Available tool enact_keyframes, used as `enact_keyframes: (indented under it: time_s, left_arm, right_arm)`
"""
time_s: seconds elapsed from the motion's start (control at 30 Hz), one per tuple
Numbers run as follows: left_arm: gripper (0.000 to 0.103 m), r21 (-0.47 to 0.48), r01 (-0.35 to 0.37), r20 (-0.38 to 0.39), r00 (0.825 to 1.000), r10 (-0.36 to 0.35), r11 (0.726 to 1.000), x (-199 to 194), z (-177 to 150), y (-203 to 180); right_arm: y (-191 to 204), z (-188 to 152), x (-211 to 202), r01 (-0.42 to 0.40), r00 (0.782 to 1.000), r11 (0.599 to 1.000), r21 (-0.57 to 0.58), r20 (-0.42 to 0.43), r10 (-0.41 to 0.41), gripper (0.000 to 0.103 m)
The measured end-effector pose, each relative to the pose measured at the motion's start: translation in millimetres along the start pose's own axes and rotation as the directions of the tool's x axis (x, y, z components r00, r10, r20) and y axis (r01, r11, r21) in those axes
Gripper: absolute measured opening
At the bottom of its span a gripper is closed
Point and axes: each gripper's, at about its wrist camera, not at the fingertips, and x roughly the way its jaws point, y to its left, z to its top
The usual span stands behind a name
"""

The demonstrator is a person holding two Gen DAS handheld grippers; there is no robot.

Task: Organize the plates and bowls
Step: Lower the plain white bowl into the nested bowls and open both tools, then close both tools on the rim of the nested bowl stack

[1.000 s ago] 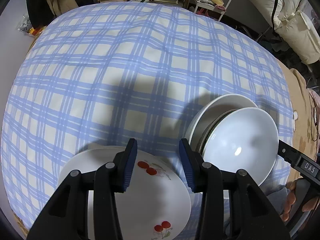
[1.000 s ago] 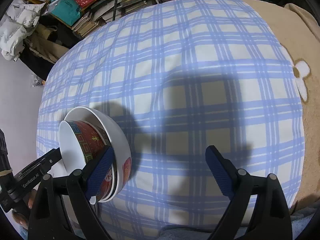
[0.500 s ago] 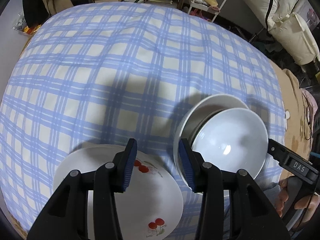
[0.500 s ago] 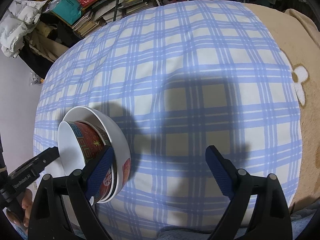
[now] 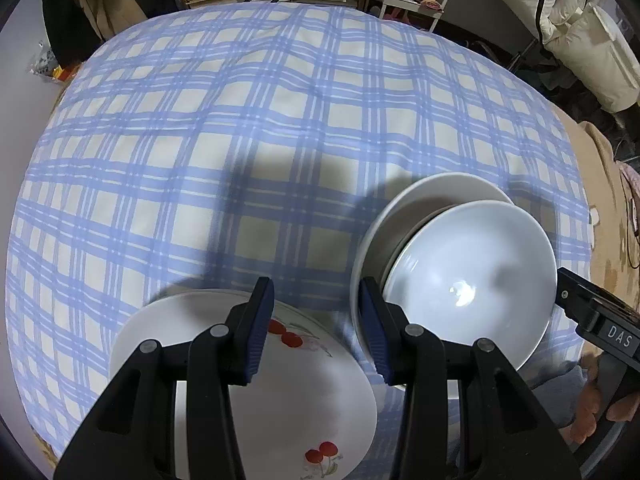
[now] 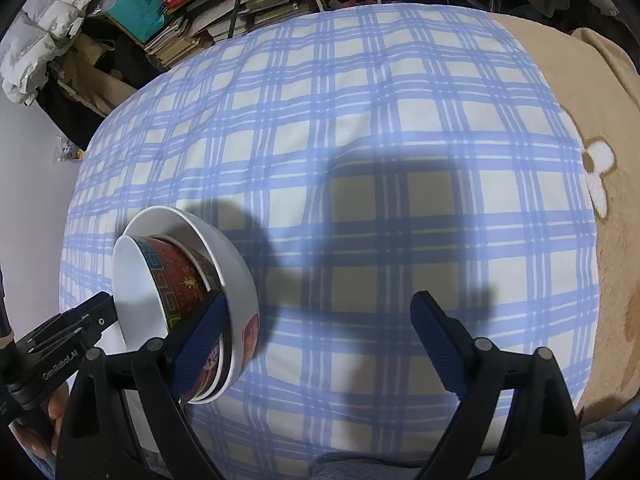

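**Bowls nested, plates stacked: both grippers free above the cloth**

Crockery sits in two groups on the checked tablecloth (image 5: 280,128). In the left wrist view, the cherry plates (image 5: 296,392) lie stacked at about 6 o'clock, under the left gripper (image 5: 316,320), whose jaws stand partly apart and hold nothing. The nested bowls (image 5: 472,280) rest tilted at about 4 o'clock, just beside that gripper's right finger. In the right wrist view the same bowls (image 6: 236,280) show a red patterned one inside a white one, at 8 o'clock, close against the left finger of the right gripper (image 6: 320,316); its jaws gape wide and empty.

Sorting looks nearly done, judging by the two tidy groups. Whichever move follows likely calls for levelling the leaning bowls or drawing both grippers clear without nudging a rim.
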Motion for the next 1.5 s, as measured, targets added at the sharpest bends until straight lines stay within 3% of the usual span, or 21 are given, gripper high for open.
enact_keyframes:
  time_s: [0.13,0.3,0.4,0.57,0.73,0.97,1.07,1.5]
  left_arm:
    - [0.043,0.004,-0.012,0.007,1.000,0.012,1.000,-1,-1,-1]
    - [0.042,0.016,-0.017,0.015,1.000,0.017,1.000,-3,-4,-1]
    - [0.039,0.019,-0.020,0.024,1.000,0.019,1.000,-5,-7,-3]
    - [0.024,0.061,-0.023,0.042,0.999,0.021,0.998,-8,-9,-10]
    - [0.017,0.073,-0.012,0.038,0.999,0.010,0.997,-7,-9,-15]
    - [0.012,0.042,0.058,0.023,0.998,-0.059,0.997,-5,-5,-7]
    - [0.002,0.030,0.083,0.014,0.996,-0.083,0.996,-2,-4,-7]
    - [0.002,-0.041,0.080,-0.047,0.996,-0.082,0.996,9,7,-7]
  right_arm:
    - [6,-1,-2,-0.008,1.000,1.000,-0.028,0.010,0.009,0.081]
    - [14,-2,-3,-0.032,0.999,0.997,-0.069,0.010,0.033,0.055]
    - [17,-2,-3,-0.050,0.999,0.995,-0.083,0.003,0.050,0.047]
    - [22,-3,1,-0.096,0.995,0.991,-0.095,-0.028,0.094,0.025]
    - [23,-3,4,-0.112,0.993,0.990,-0.090,-0.043,0.109,0.023]
    - [26,-1,9,-0.133,0.990,0.986,-0.095,-0.064,0.128,0.010]
    - [32,-2,9,-0.107,0.994,0.989,-0.105,-0.051,0.102,0.009]
    - [39,-3,7,-0.066,0.998,0.991,-0.117,-0.027,0.063,0.010]
